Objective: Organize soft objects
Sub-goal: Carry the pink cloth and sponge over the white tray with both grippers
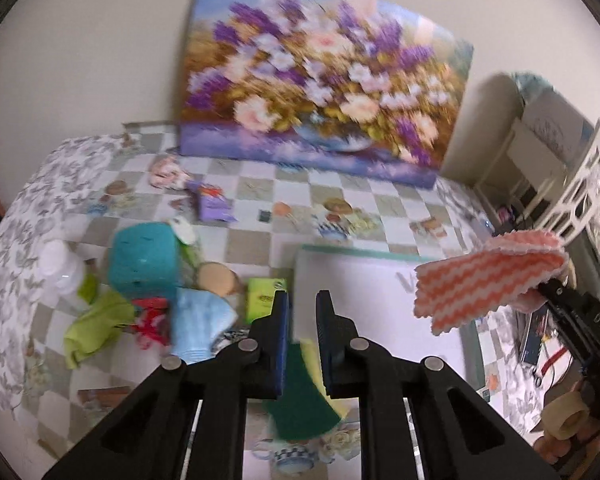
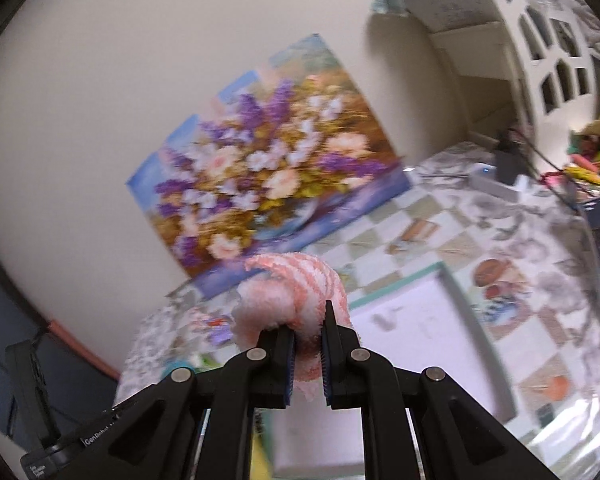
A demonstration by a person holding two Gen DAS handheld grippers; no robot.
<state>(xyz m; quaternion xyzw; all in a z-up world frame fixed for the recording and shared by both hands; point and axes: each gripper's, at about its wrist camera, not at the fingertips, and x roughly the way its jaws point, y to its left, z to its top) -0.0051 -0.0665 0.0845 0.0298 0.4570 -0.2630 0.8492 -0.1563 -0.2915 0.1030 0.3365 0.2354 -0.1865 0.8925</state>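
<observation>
Right tool (image 2: 307, 346) clenched on pink-and-white striped cloth (image 2: 300, 300), held in air near white tray (image 2: 440, 320). Left tool (image 1: 302, 322) closed, nothing gripped; green-and-yellow sponge (image 1: 300, 408) just beneath on desk (image 1: 260, 240). Best: lower cloth flat onto tray, release only once resting, avoid bunching. Farther left: blue cloth (image 1: 198, 320), lime cloth (image 1: 96, 324) unsorted.

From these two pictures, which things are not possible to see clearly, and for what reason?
- Left wrist view: the green and yellow sponge is partly hidden behind the left gripper; whether the pads press it is unclear.
- Left wrist view: the pile beside the teal cube is blurred and overlapping; the red item cannot be identified.
- Left wrist view: the right gripper is cut off by the edge.
- Right wrist view: the pink striped cloth hides the table behind it; the white tray shows unreadable marks.
</observation>
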